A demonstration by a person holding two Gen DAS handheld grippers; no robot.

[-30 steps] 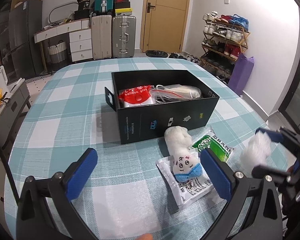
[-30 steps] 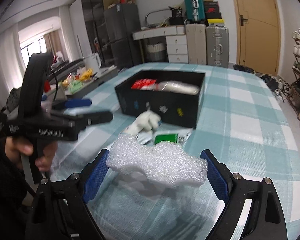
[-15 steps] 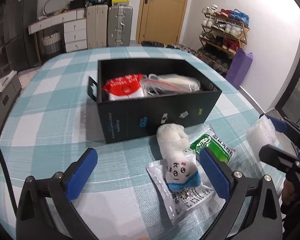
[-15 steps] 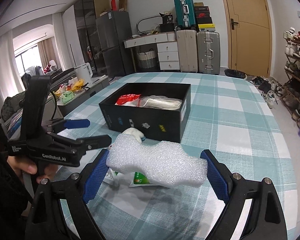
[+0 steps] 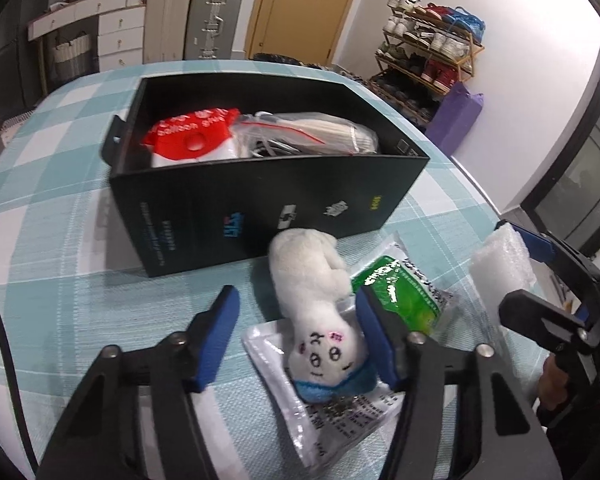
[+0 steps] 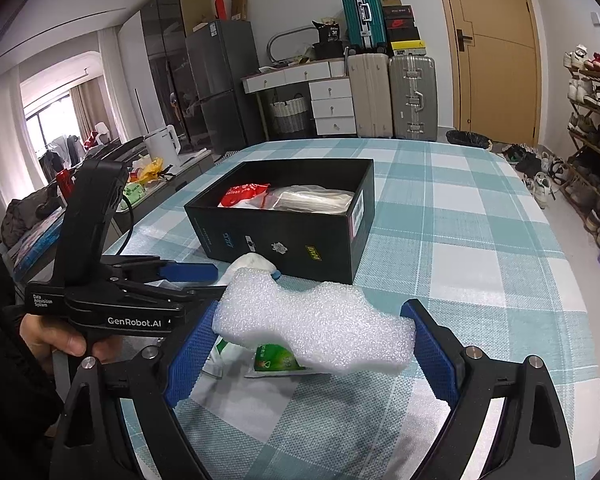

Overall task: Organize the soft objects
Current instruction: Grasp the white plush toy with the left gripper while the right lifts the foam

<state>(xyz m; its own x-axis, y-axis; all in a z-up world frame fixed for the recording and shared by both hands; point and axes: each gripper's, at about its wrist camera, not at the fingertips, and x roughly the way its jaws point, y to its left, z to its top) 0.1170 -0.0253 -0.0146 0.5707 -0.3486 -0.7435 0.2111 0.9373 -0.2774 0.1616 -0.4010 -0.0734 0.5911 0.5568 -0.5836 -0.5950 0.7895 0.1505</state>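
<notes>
The left gripper [image 5: 298, 332] comes down with its jaws part-open around the white plush toy [image 5: 320, 312], which lies on the tabletop [image 5: 60, 300] across two plastic packets [image 5: 332, 412], just in front of the black box [image 5: 260, 200]; to my eye one pad already touches the toy's side while the other stands off. It should close around the toy's thick middle and stay above the slippery packets, or they may lift with it. The right gripper [image 6: 312, 344] holds a white foam piece [image 6: 316, 328] squeezed between its jaws, and I'd keep it off to the side until the toy is clear.
</notes>
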